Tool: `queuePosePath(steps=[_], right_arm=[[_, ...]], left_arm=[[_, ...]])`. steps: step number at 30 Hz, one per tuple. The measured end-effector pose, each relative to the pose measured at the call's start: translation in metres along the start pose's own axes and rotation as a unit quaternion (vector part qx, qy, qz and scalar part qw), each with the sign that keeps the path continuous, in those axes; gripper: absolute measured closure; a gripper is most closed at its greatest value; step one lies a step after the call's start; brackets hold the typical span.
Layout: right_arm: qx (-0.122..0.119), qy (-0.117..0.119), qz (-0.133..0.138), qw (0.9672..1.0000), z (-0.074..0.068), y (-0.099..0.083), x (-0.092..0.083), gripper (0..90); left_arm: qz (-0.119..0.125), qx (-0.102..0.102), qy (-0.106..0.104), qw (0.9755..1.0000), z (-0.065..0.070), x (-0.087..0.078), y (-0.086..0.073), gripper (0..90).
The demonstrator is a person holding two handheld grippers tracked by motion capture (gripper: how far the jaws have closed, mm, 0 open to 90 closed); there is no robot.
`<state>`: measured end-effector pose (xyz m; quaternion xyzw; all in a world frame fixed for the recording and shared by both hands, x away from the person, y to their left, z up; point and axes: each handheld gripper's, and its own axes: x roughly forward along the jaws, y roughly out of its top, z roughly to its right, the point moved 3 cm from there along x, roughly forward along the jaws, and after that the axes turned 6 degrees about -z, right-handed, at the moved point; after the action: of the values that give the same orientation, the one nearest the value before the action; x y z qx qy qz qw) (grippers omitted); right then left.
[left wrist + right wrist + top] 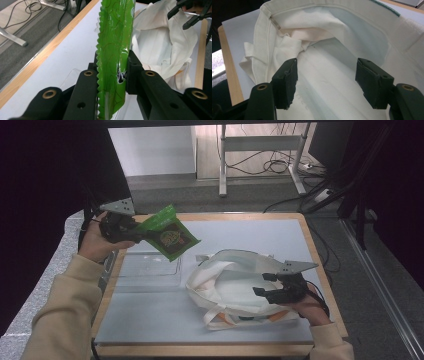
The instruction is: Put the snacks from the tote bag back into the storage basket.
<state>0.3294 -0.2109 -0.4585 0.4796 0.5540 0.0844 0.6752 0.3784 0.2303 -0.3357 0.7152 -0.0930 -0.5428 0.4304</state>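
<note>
A green snack packet hangs in the air over the table's far left, tilted. My left gripper is shut on its lower end; in the left gripper view the pads pinch the packet at the left gripper. A white cloth tote bag lies at the middle right with its mouth gaping. My right gripper is at the bag's right rim, open, pointing into the mouth. In the right gripper view the right gripper has its jaws wide apart over the bag's pale lining, nothing pinched.
A clear plastic tray lies flat on the pale mat left of the bag, below the raised packet. The table's wooden edge frames the mat. Desk legs and cables stand on the floor beyond the far edge.
</note>
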Motion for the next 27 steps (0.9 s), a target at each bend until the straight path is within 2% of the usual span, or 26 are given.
queuePosePath(steps=[27], right_arm=[[-0.002, -0.003, -0.008, 1.0000, 0.000, -0.001, 0.004, 33.6]], left_arm=[[-0.019, -0.045, 0.026, 0.9985, -0.035, 0.004, -0.027, 76.1]])
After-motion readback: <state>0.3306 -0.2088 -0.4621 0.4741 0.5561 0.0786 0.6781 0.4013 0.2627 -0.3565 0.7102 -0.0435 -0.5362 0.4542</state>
